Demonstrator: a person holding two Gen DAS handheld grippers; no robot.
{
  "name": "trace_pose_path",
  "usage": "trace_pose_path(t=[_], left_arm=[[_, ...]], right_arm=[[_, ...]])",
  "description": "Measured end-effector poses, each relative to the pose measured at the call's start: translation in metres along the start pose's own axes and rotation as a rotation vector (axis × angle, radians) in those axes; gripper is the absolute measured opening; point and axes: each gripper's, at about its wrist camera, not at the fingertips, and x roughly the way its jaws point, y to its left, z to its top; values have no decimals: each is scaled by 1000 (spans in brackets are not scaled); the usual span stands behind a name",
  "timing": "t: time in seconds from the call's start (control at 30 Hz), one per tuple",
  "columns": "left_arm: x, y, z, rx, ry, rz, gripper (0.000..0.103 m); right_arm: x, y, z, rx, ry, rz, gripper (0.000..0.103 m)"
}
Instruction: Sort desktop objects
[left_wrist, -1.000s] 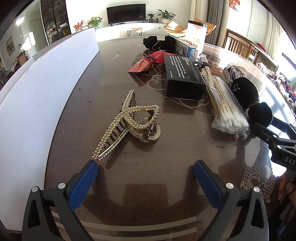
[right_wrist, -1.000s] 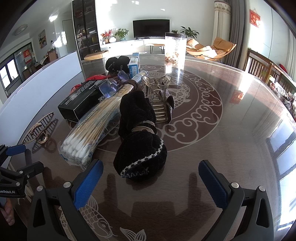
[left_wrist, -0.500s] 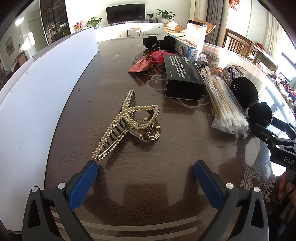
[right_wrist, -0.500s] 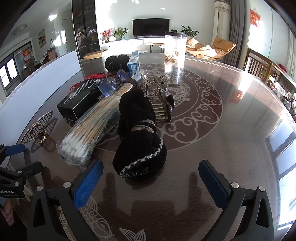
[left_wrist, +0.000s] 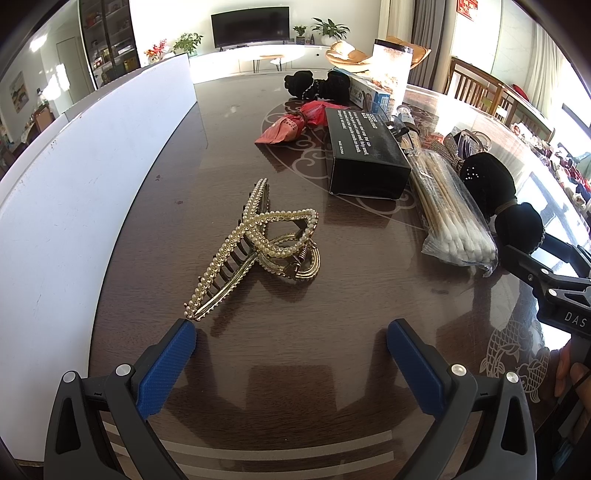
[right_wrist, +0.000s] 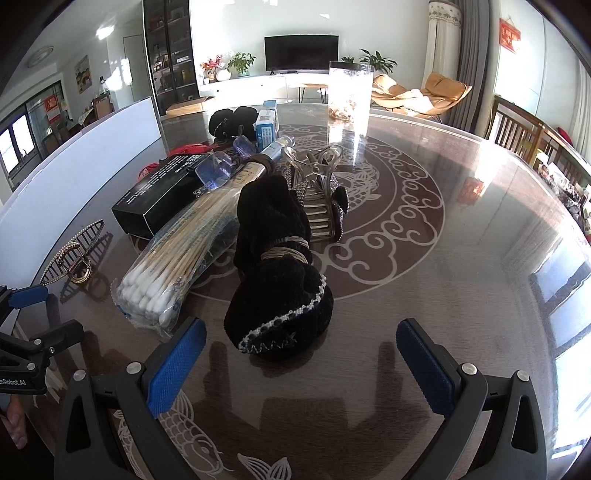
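My left gripper (left_wrist: 290, 345) hangs low over the glossy dark-wood table (left_wrist: 332, 302), its ribbed blue pads spread wide on nothing. Just beyond its left pad lies the gold claw clip (left_wrist: 255, 251), pearl-beaded, toothed, flat on the wood. My right gripper (right_wrist: 301, 350) is equally agape; the black velvet scrunchie (right_wrist: 280, 280), plush and silver-trimmed, sits just ahead between its pads. Left of that I see a crinkly clear bag of cotton swabs (right_wrist: 177, 258), and farther off a matte black box (right_wrist: 162, 192)
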Motion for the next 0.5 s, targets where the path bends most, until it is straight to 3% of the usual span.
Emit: trace_pose_path(t=[0.5], left_arm=[[0, 0, 0, 2, 0, -1, 103]], right_arm=[[-1, 0, -2, 4, 2, 3, 103]])
